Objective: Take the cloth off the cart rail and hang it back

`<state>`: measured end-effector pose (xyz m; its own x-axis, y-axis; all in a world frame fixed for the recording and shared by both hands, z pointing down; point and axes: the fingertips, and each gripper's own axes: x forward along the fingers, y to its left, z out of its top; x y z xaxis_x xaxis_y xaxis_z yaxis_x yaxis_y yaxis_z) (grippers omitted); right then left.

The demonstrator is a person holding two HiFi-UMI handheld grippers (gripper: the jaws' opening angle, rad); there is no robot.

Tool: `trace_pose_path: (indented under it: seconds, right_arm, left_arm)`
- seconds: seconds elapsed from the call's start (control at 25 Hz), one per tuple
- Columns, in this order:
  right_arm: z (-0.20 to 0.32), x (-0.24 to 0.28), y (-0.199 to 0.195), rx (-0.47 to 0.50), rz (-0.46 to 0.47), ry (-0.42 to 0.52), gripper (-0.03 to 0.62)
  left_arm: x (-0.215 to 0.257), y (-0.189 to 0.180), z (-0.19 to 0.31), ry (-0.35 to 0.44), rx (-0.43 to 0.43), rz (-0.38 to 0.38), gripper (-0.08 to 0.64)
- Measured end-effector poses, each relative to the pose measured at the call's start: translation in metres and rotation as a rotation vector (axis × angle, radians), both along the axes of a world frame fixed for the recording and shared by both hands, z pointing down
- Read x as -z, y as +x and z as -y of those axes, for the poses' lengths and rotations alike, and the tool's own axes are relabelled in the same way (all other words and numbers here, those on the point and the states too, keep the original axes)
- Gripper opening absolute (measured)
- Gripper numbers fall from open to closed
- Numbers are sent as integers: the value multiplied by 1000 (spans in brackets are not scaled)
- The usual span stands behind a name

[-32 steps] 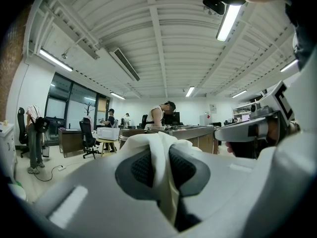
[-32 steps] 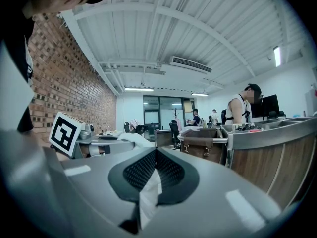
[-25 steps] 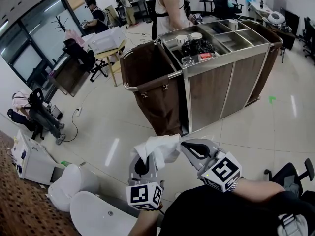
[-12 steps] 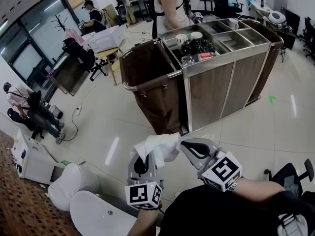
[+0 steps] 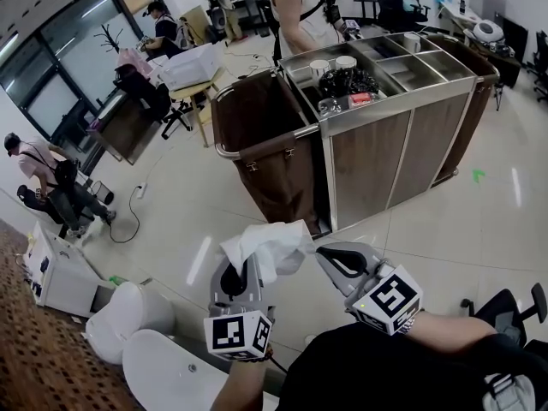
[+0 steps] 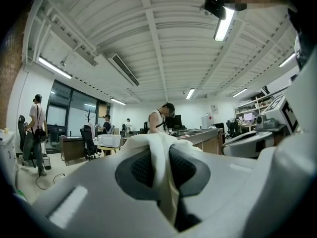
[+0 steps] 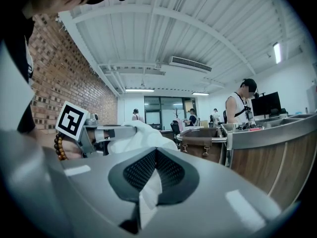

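A crumpled white cloth (image 5: 264, 245) hangs in the air between my two grippers, well short of the cart. My left gripper (image 5: 248, 268) is shut on it; in the left gripper view the cloth (image 6: 148, 140) is pinched between the dark pads of that gripper (image 6: 162, 165). My right gripper (image 5: 325, 255) is shut on another part; a strip of cloth (image 7: 148, 192) runs down between its pads (image 7: 156, 155). The cart's chrome rail (image 5: 274, 139) curves around a brown bag (image 5: 274, 182) ahead, bare.
The steel-topped cart (image 5: 402, 135) holds cups and dark items in its trays. A person (image 5: 300, 11) stands at its far side. White rounded seats (image 5: 128, 315) sit at lower left, an office chair (image 5: 514, 302) at lower right, desks and people at far left.
My left gripper has shifted a little to the left and raised the cloth slightly. The right gripper has hardly moved.
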<state>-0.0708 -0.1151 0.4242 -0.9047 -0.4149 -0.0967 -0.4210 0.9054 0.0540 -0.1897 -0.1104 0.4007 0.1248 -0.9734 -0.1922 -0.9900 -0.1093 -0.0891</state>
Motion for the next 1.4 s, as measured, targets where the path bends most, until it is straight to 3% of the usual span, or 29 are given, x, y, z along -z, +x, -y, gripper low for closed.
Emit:
trace_pose_path:
  seconds: [0.76,0.88,1.08,1.16,1.28,1.4]
  right_arm:
    - [34,2,46,80,16,24,3]
    - [39,0,56,88,20,-70,3]
    - [47,2,70,83,38,-83,3]
    - [55,1,71,72,50,-38,3]
    - [55,7,65,63,47,-143,3]
    - [61,8,51,51,44,-160,3]
  left_arm:
    - [122,38,35,120,9,79,34]
    - [143,40,46,117,8,80,34]
    - [181,44,65,92,-19,88,34]
    - [198,42,73,85,-40,97,34]
    - [219,33,90,78,-63,106,34]
    - [235,17,108,79,-93,102,34]
